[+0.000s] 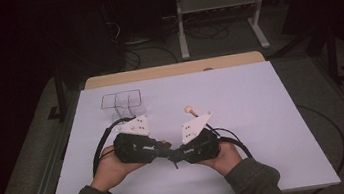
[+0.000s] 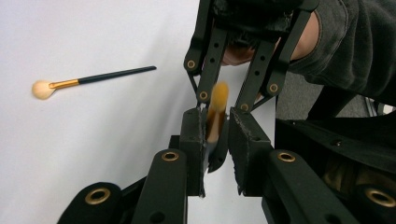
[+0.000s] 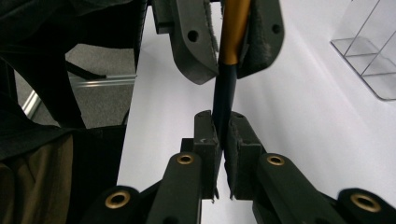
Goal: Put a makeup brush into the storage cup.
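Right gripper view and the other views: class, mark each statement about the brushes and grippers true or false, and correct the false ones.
1. The left gripper and the right gripper both grip the held brush. True.
2. The right gripper's jaws close on the gold ferrule. False: they close on the dark handle.
3. The loose brush lies flat on the table. True.
4. The clear organiser holds a brush. False: its compartments look empty.

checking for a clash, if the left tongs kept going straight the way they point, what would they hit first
Most likely the right tongs, which face them nose to nose. Both sets grip the same brush, so the gap between them is small, though depth is hard to judge.
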A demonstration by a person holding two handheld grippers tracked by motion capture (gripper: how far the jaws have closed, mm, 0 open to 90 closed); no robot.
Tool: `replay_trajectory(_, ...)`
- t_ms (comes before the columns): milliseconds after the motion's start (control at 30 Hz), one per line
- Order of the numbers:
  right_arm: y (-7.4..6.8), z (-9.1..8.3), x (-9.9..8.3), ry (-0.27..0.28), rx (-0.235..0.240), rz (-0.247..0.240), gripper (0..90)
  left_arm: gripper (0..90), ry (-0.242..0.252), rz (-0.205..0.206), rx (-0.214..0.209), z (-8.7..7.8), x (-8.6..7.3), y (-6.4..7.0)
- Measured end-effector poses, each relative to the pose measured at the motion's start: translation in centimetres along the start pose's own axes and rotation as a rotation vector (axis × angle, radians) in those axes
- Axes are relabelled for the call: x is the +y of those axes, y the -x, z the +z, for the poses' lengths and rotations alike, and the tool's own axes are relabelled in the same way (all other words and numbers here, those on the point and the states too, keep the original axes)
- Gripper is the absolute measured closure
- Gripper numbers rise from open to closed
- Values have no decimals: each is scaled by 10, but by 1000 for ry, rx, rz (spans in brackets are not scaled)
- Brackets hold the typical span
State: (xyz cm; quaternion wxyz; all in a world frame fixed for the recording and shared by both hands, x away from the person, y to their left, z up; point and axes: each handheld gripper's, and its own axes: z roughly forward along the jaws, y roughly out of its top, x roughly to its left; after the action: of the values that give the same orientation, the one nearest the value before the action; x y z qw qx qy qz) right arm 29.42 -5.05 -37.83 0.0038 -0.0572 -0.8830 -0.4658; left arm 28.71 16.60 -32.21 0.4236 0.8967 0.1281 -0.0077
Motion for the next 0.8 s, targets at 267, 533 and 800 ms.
replay_trajectory(267,0,3,0,-1,-2,-16,828,780,6,-3,-2,1,1,0)
replay_trajectory(533,0,3,0,3,0,-15,828,826,5,-2,-5,2,1,0)
replay_trajectory(800,2,3,-1,8,5,1,778,834,2,4,-8,2,2,-3)
